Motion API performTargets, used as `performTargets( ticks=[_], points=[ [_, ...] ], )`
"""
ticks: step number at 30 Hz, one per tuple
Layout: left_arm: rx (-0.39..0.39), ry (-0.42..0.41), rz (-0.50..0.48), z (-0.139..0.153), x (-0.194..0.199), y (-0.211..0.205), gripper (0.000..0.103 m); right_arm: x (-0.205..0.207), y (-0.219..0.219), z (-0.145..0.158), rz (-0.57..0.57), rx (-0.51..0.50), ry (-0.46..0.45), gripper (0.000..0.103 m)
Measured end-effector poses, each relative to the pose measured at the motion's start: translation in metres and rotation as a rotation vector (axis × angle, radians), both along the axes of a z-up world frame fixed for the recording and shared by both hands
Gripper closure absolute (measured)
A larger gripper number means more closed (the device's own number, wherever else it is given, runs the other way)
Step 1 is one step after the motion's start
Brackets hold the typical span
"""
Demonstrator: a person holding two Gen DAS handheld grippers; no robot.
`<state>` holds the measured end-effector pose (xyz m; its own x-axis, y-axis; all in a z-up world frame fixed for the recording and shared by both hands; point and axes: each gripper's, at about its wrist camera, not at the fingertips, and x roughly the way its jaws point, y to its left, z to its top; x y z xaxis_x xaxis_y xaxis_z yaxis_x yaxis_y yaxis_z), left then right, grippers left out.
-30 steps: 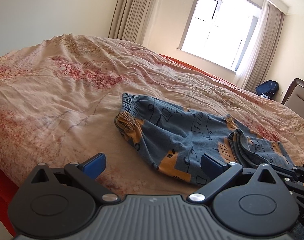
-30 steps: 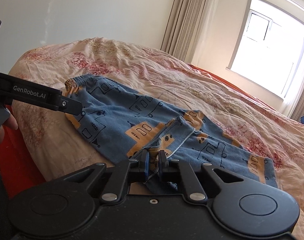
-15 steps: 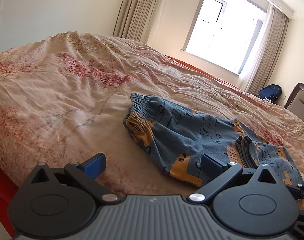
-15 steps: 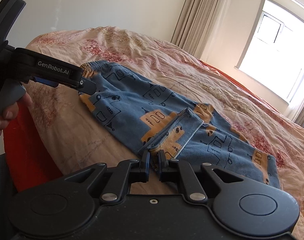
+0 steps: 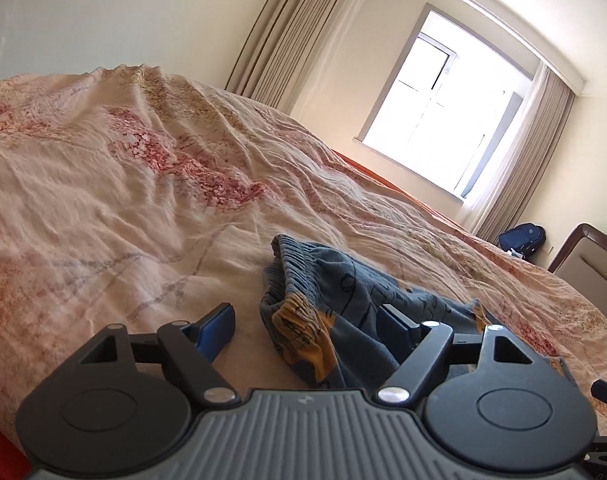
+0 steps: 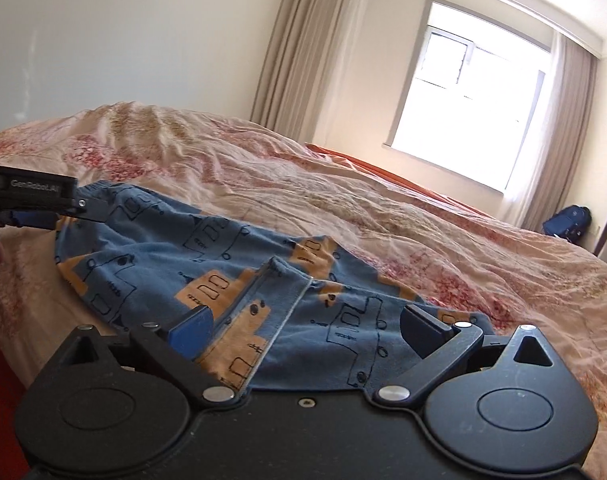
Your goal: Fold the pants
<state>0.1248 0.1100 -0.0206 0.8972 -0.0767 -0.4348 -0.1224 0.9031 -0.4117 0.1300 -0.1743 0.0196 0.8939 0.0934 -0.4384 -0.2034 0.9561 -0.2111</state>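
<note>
The right gripper is seen with its blue-padded jaws spread wide; they have just been opening, and the turned-back leg end of the blue cotton pants printed with orange vehicles lies loose between them, let go rather than pinched. This release is judged to mark one fold as laid, the cuff having been set down over the middle of the garment.

The left gripper is held low at the gathered elastic waistband, its jaws parted but lately narrowing; fabric sits between the pads, yet no pressing contact can be made out. It is probably placed there so that the waist end can be taken for the next fold.

The pants rest near the front edge of the wrinkled peach floral bedspread.
</note>
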Motion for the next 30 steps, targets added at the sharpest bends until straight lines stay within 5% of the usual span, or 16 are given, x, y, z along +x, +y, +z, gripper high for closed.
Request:
performTargets(
  ticks=[3, 5, 17, 24, 30],
  points=[
    [-0.039, 0.012, 0.035, -0.003, 0.004, 0.006, 0.049, 0.01, -0.001, -0.009, -0.06, 0.011, 0.003, 0.001],
    [-0.071, 0.015, 0.049, -0.003, 0.005, 0.009, 0.054, 0.015, -0.001, -0.015, -0.067, 0.015, 0.014, 0.001],
    [-0.097, 0.072, 0.073, -0.003, 0.011, 0.007, 0.052, 0.015, -0.004, -0.027, -0.067, 0.049, 0.015, 0.001],
    [-0.085, 0.086, 0.089, 0.007, 0.012, 0.003, 0.078, 0.013, -0.007, -0.022, -0.057, 0.076, -0.044, 0.001],
    [-0.049, 0.052, 0.097, 0.02, 0.009, -0.004, 0.083, 0.046, 0.002, -0.018, -0.013, -0.001, -0.056, 0.001]
  ],
)
